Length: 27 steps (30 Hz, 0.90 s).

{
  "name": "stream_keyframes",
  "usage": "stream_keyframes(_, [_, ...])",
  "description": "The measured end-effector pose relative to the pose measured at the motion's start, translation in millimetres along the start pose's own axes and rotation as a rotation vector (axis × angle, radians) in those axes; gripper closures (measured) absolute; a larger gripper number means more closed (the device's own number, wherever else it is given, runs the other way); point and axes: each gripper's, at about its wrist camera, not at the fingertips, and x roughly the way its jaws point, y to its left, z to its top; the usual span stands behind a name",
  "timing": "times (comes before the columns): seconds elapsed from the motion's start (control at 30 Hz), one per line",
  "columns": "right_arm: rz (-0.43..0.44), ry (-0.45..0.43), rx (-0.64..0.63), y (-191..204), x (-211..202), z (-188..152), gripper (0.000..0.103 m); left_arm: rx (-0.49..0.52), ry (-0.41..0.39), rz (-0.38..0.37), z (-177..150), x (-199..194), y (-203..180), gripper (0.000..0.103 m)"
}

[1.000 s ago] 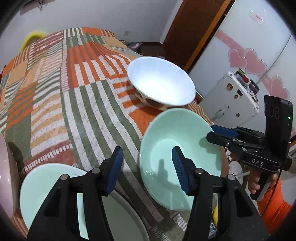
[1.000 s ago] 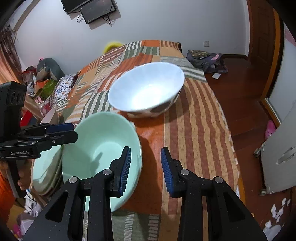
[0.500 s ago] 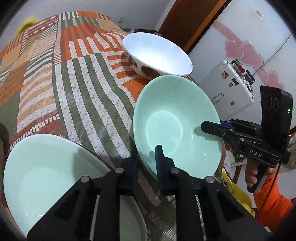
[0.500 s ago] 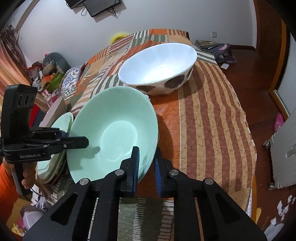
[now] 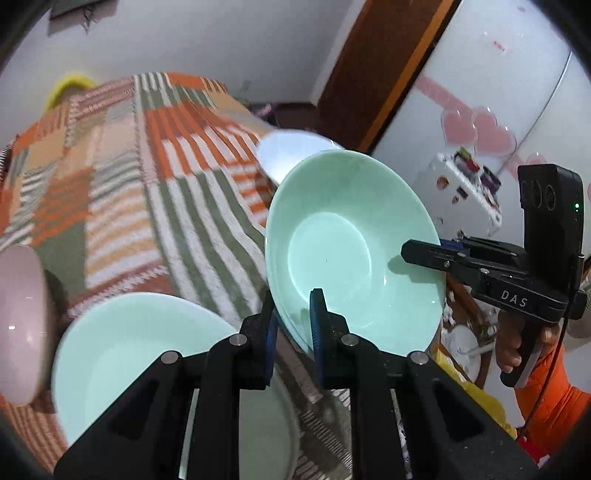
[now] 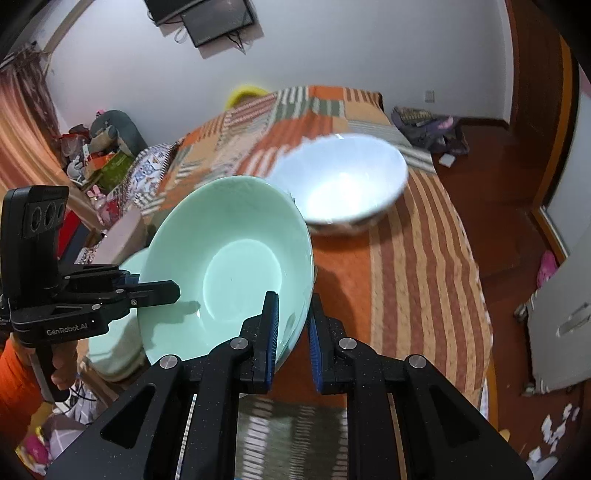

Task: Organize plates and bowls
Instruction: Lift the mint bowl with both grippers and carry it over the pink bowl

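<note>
- Left gripper (image 5: 291,325): clamped on the near rim of the mint bowl (image 5: 347,251), one pad inside, one outside.
- Right gripper (image 6: 291,326): clamped on the opposite rim of the same bowl, jaws just closed onto it.
- Mint bowl: tilted, held off the striped cloth (image 5: 147,206) over the table's near edge.
- Mint plate (image 5: 129,354): flat at the near left corner, beside a pink dish (image 5: 16,321), partly out of view.
- White bowl (image 6: 343,184): upright on the cloth beyond the mint one, toward the right edge, blurred.
- Far back: wall screen (image 6: 218,18).
</note>
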Motion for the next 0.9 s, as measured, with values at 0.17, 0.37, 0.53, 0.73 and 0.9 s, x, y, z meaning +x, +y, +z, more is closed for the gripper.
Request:
stream_keyframes(0.17, [0.028,-0.034,-0.051,36,1,18,0.089,-0.039,-0.079,0.040,-1,-41,26,0.087])
stream_keyframes(0.37, [0.089,-0.046,-0.114,85,19,35,0.089,-0.113,-0.162,0.099,-15,-91,69,0.087])
stream_keyframes(0.53, [0.146,-0.039,-0.163,127,43,46,0.089,-0.161,-0.202,0.151,-31,-123,108,0.087])
stream_keyframes(0.73, [0.197,-0.016,-0.205,173,70,52,0.089,-0.221,-0.234,0.212,-50,-152,153,0.087])
stream_keyframes(0.9, [0.223,0.012,-0.235,205,93,56,0.089,-0.249,-0.252,0.265,-63,-167,182,0.087])
